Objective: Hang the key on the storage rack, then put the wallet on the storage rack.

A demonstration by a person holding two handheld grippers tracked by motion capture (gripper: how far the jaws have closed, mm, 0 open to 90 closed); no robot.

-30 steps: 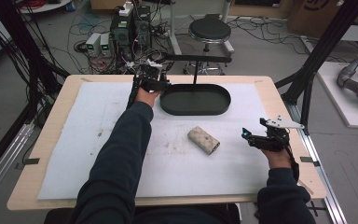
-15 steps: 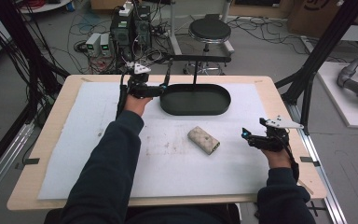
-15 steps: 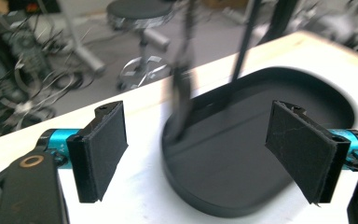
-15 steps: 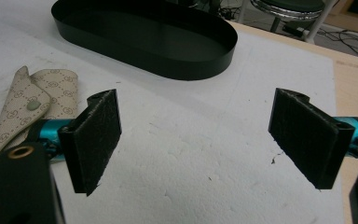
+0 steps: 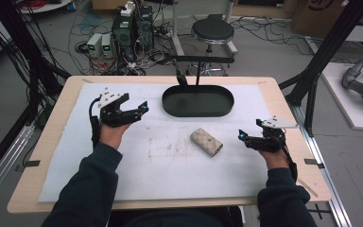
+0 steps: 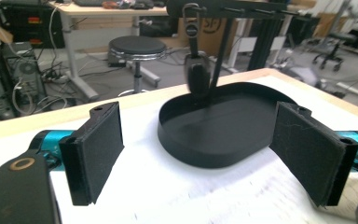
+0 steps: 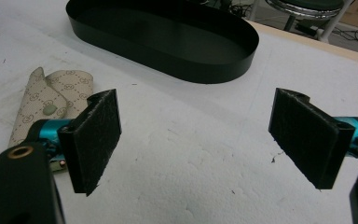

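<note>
White mat [image 5: 123, 165] w/ beige monogram pouch [image 5: 206, 142], flap snapped; both grippers' fingers wide, empty.

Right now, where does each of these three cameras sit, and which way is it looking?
High view: above the person's side, looking forward and down on the table; forearms, left gripper and right gripper show.
Left gripper view: rides the left gripper, facing the black tray; open jaws show.
Right gripper view: rides the right gripper, facing the patterned pouch; open jaws show.
All three views share the tray.
</note>
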